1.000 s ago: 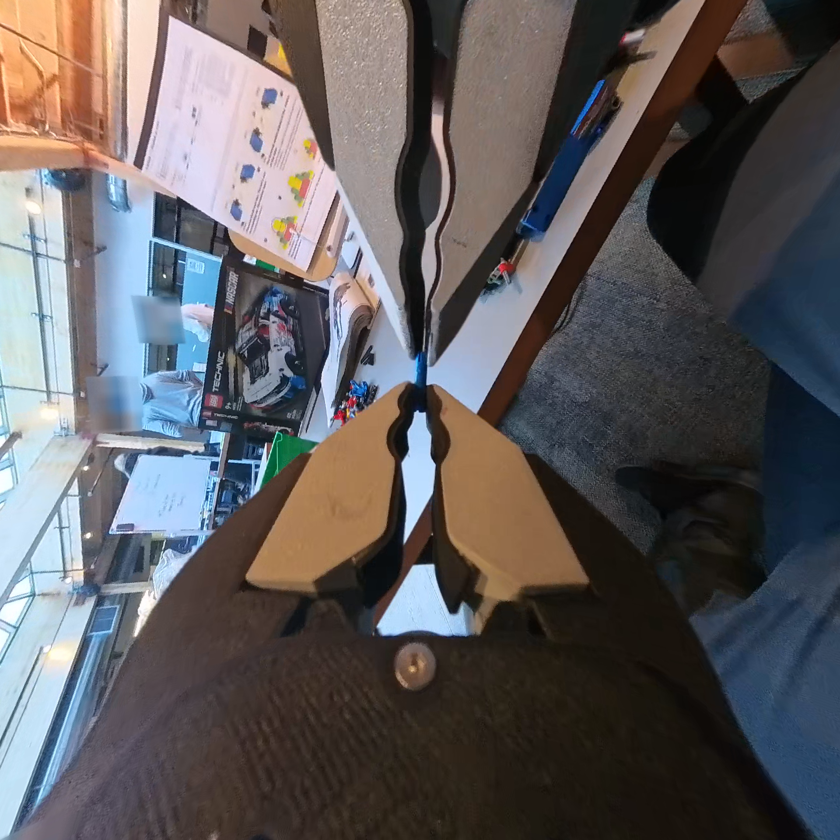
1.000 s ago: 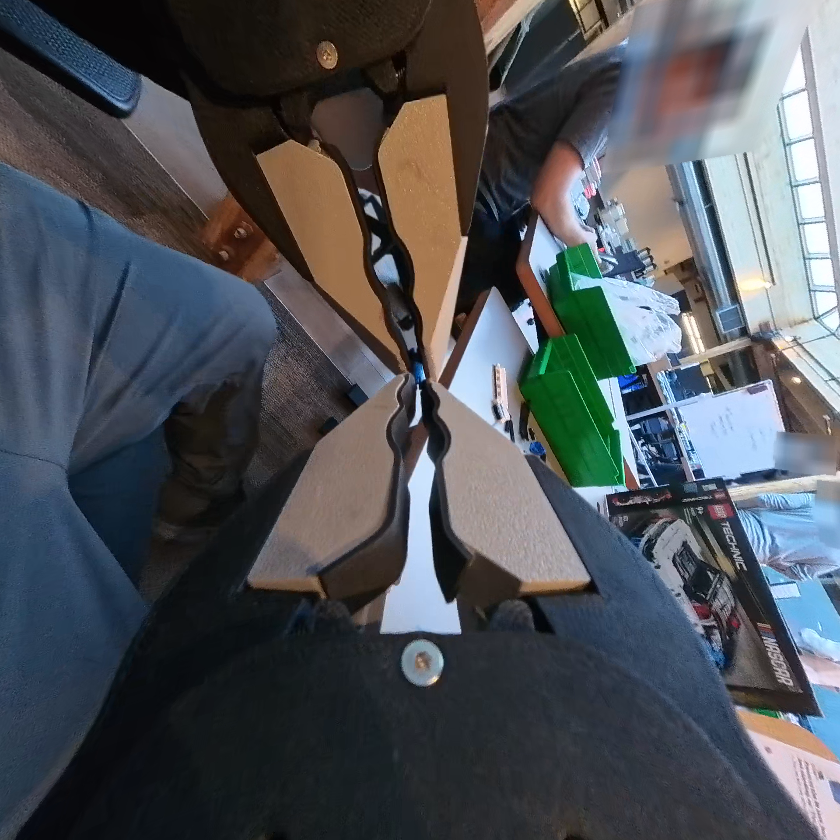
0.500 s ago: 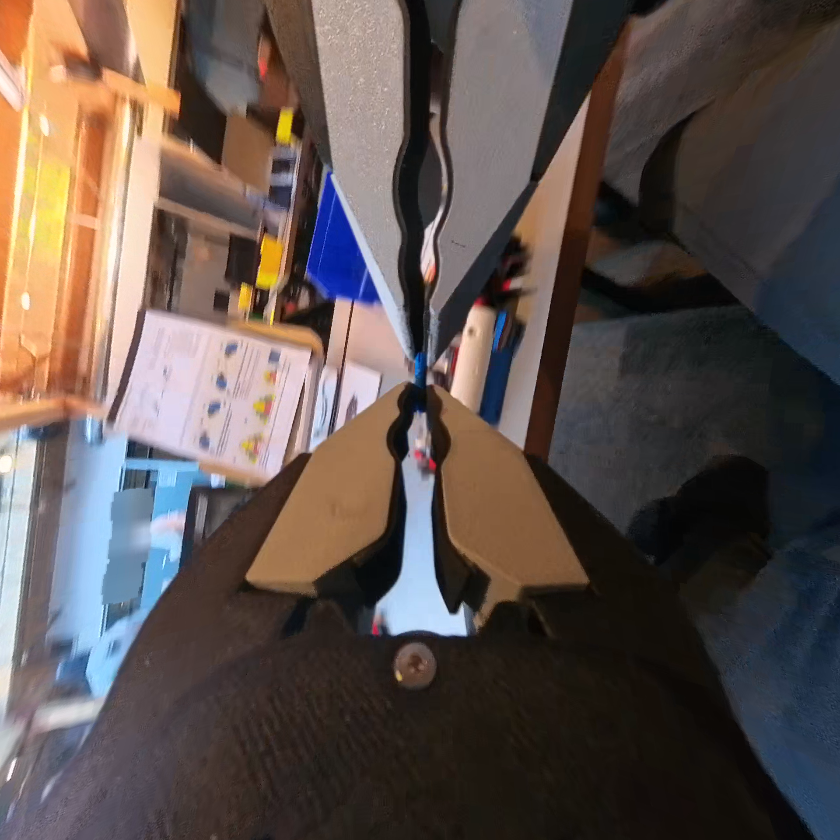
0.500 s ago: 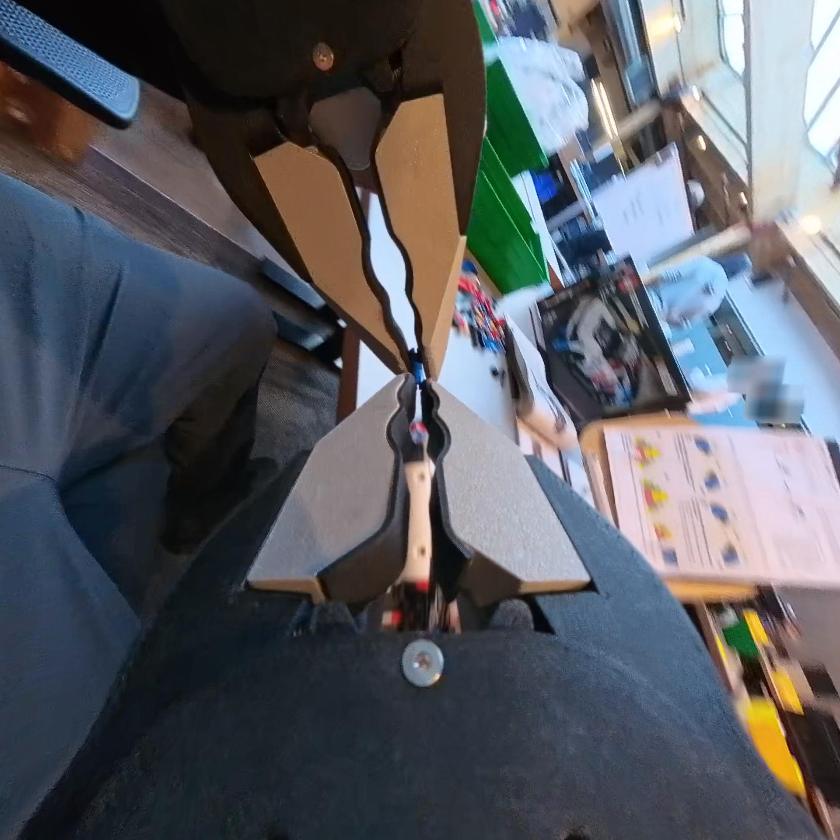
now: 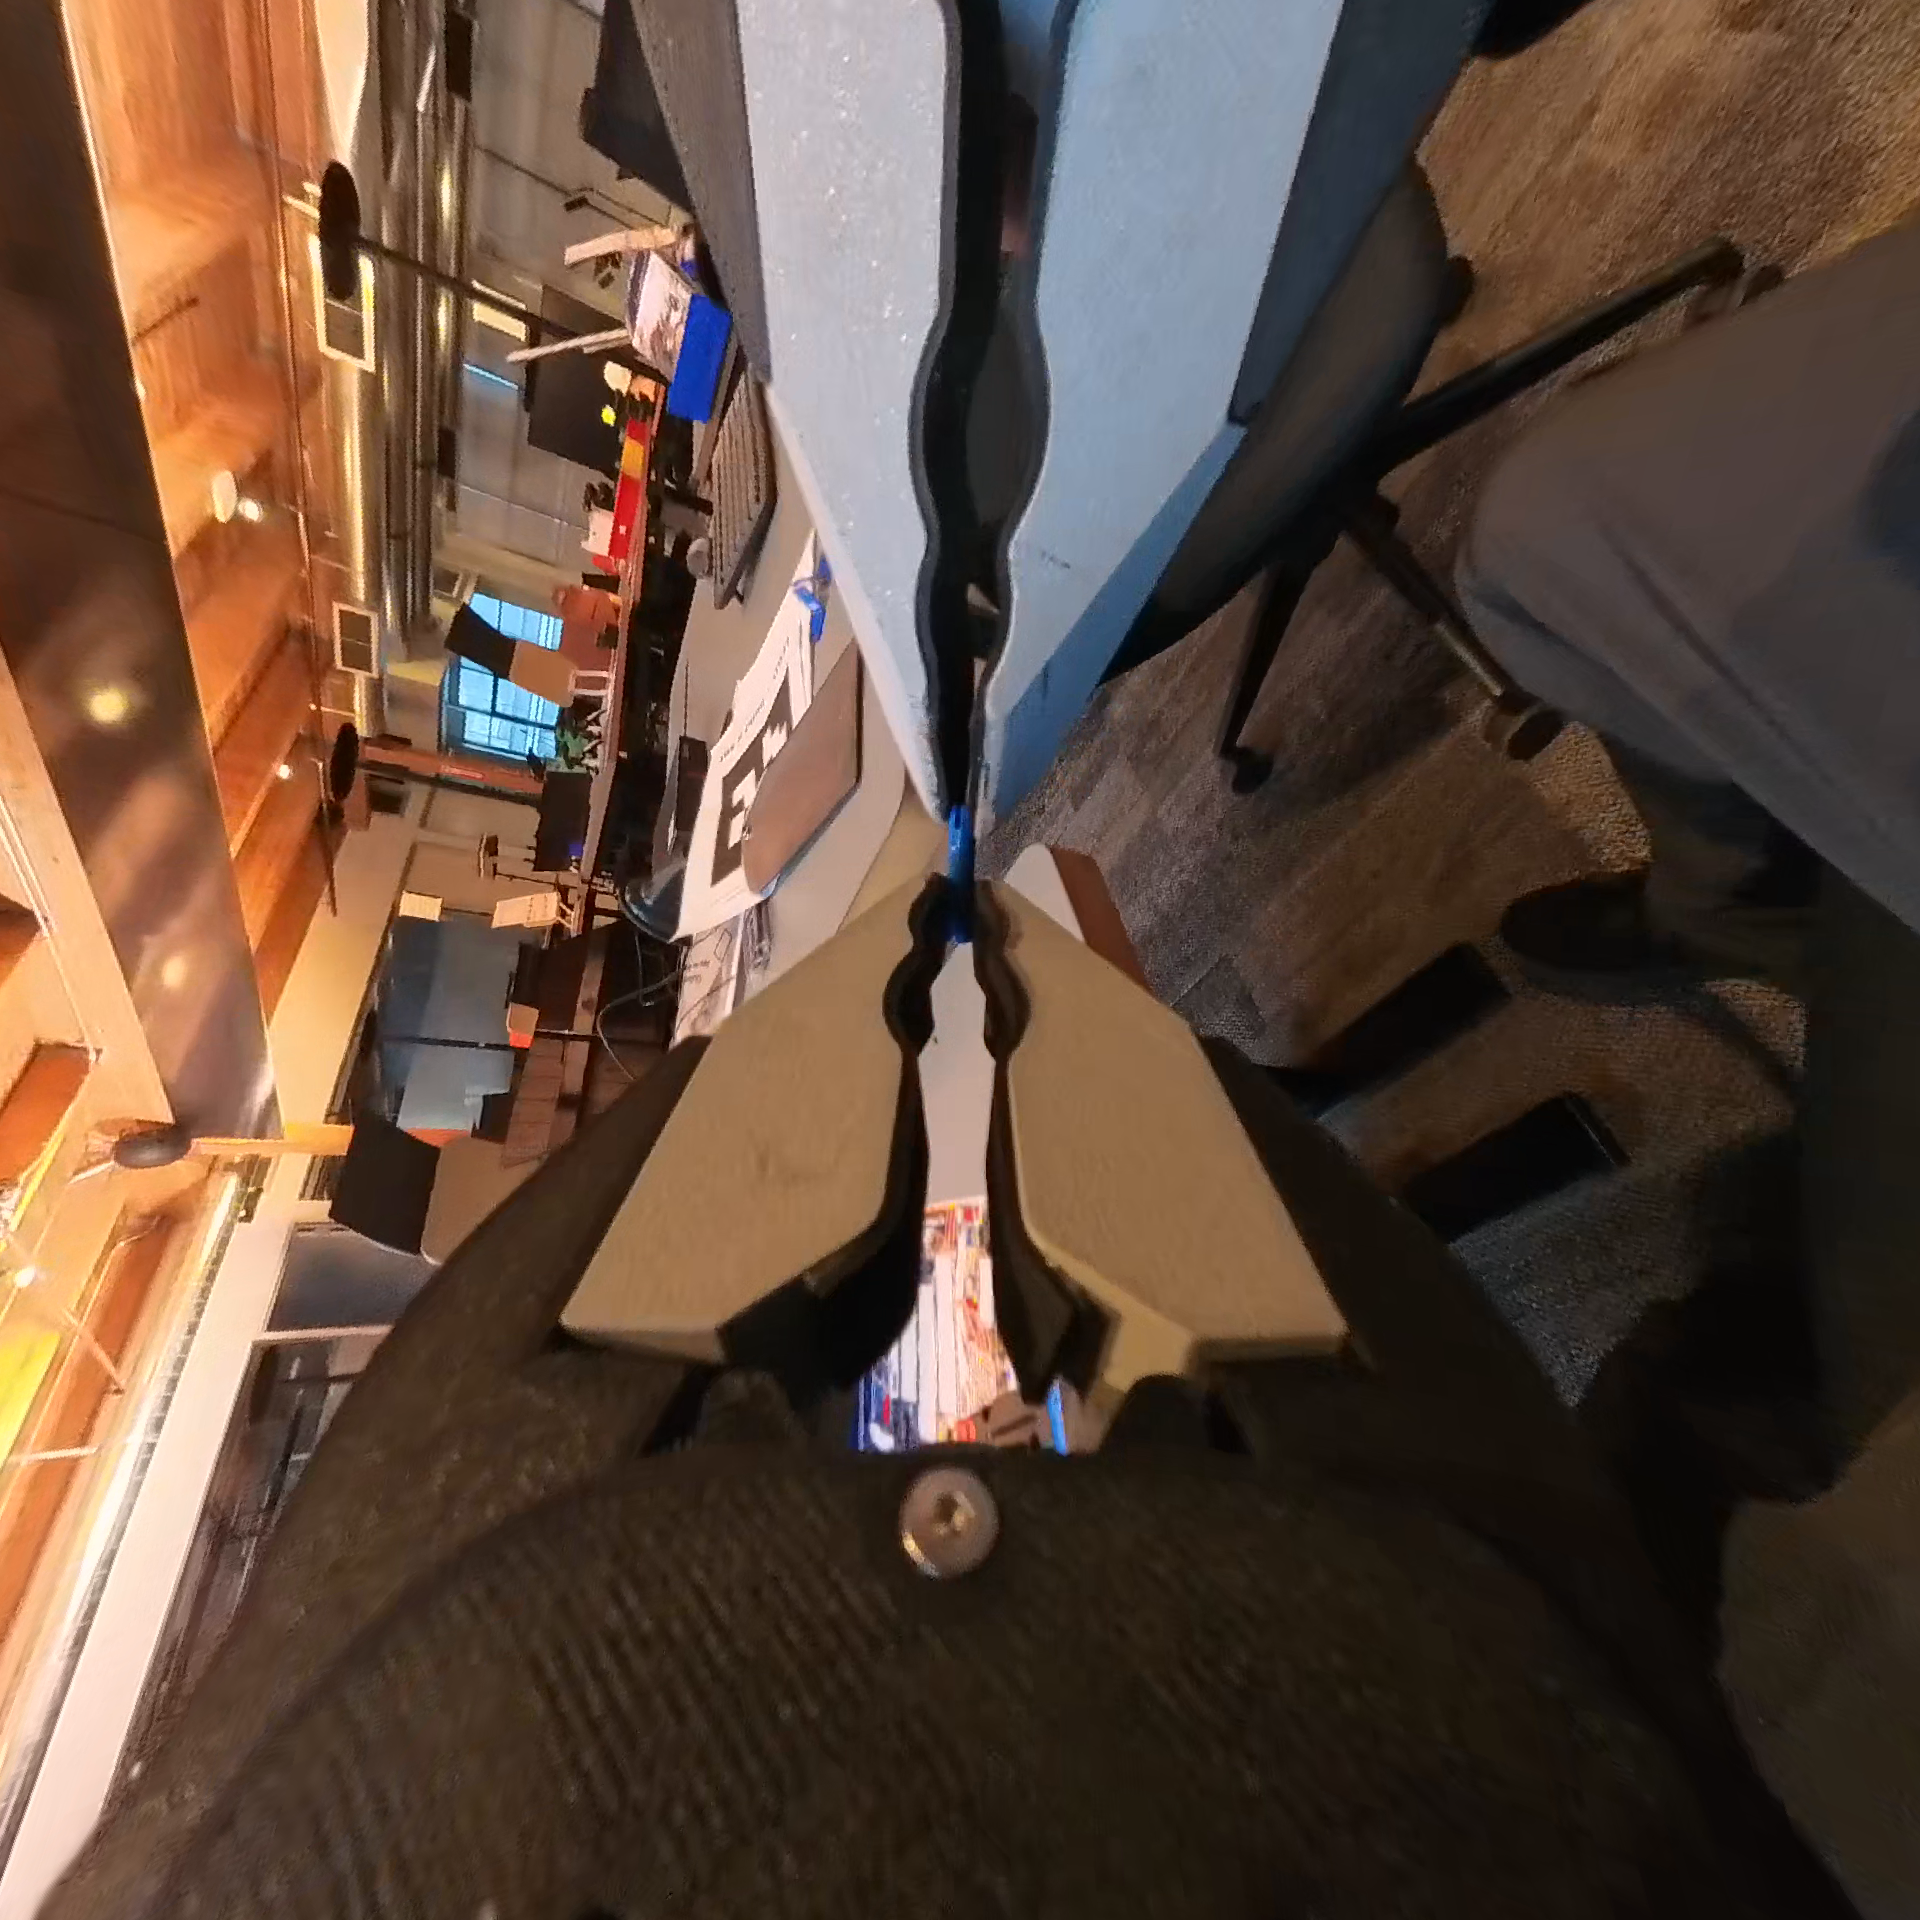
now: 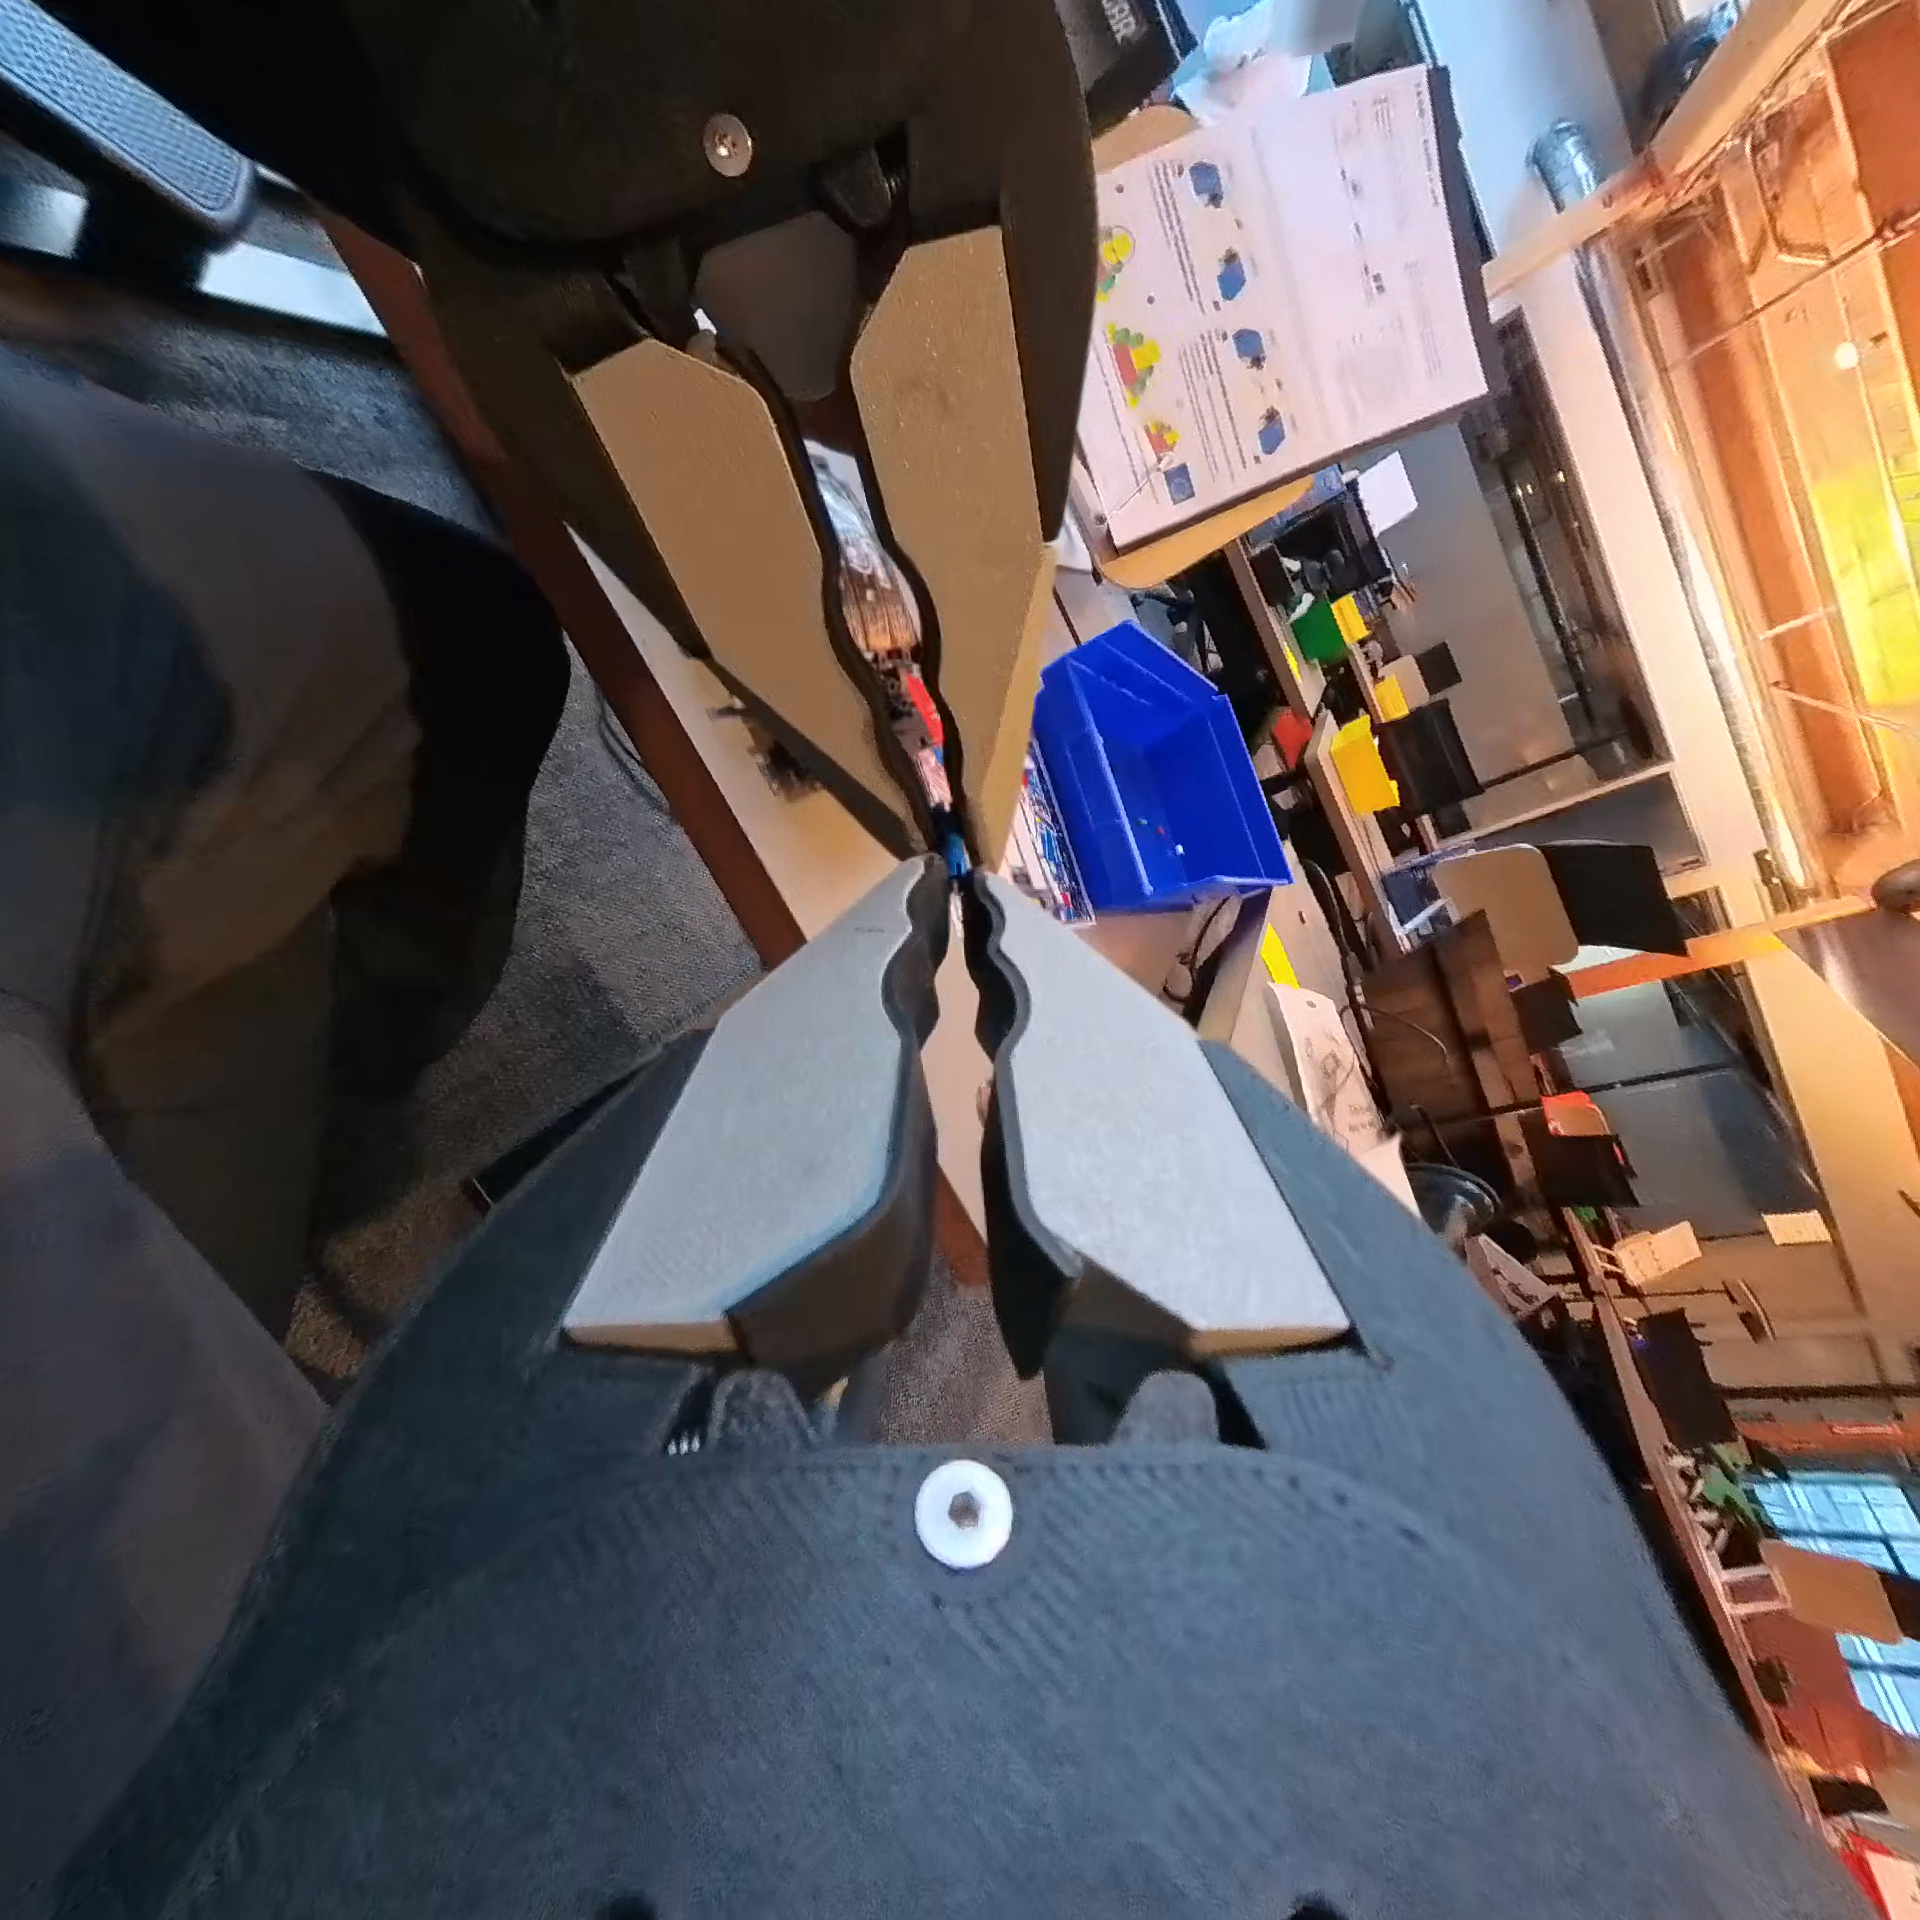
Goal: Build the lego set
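A small blue Lego piece point(image 5: 958, 847) is pinched between the tips of both grippers, which meet tip to tip in the air beside the table edge. In the left wrist view my left gripper point(image 5: 958, 902), with tan fingers, is shut on its near end. My right gripper point(image 5: 964, 790), with grey fingers, comes down from the top and is shut on its far end. In the right wrist view the blue piece point(image 6: 948, 842) sits between my right gripper point(image 6: 958, 883) and my left gripper point(image 6: 951, 823). Most of the piece is hidden by the fingertips.
The white table with a brown edge point(image 6: 644, 717) runs behind the grippers. A blue bin point(image 6: 1153, 769) and an instruction sheet on a stand point(image 6: 1278, 281) are on it. A person's trousered leg point(image 5: 1714, 520), a chair base point(image 5: 1351, 540) and carpet point(image 5: 1351, 831) lie to the side. My two grippers' fingertips are within a few centimetres of each other.
Both grippers have stayed shut on the blue piece and have swung round together. The background has swept past: the Lego box and green bins left view, and the blue bin appeared.
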{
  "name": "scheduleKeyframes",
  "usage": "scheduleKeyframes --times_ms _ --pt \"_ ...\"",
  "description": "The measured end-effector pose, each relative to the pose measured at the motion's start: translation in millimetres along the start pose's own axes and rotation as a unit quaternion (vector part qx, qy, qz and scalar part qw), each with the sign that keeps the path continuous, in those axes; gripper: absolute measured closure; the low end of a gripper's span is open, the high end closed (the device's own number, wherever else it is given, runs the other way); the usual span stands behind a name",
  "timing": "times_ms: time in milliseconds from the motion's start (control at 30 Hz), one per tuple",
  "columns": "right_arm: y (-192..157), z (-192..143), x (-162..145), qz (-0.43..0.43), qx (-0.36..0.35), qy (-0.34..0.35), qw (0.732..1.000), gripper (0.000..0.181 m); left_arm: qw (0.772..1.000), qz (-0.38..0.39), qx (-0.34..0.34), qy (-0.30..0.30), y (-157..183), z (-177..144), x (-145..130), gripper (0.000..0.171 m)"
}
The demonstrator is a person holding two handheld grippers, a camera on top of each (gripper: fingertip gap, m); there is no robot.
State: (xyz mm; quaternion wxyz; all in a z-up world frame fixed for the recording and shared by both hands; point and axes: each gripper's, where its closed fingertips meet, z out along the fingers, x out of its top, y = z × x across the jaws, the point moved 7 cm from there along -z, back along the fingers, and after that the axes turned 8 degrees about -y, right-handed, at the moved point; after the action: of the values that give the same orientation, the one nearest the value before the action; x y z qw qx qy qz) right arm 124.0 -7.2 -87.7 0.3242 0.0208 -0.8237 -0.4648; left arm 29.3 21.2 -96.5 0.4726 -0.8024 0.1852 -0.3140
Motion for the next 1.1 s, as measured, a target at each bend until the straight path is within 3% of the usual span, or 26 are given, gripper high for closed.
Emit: scheduleKeyframes --times_ms 133,267,433,567,833,967,1100 --pt "-2 30 15 -0.019 0.041 0.054 0.997 0.179 0.998 -0.02 0.016 -0.066 2 -18 -27 0.171" --pt "-8 72 54 -0.066 0.11 0.157 0.979 0.179 0.979 -0.068 0.06 -0.182 8 -64 -60 0.171" --pt "-40 110 125 -0.128 0.21 0.302 0.921 0.179 0.922 -0.129 0.113 -0.347 32 -144 -85 0.17" --pt "-64 117 167 -0.163 0.263 0.383 0.87 0.179 0.869 -0.162 0.146 -0.445 51 -189 -81 0.17" --pt "-94 118 212 -0.208 0.315 0.462 0.803 0.179 0.8 -0.208 0.178 -0.534 75 -235 -73 0.17" --pt "-99 126 214 -0.208 0.33 0.462 0.797 0.179 0.797 -0.217 0.173 -0.536 79 -237 -80 0.17" --pt "-96 134 204 -0.199 0.325 0.438 0.815 0.179 0.816 -0.213 0.158 -0.514 76 -225 -91 0.17"
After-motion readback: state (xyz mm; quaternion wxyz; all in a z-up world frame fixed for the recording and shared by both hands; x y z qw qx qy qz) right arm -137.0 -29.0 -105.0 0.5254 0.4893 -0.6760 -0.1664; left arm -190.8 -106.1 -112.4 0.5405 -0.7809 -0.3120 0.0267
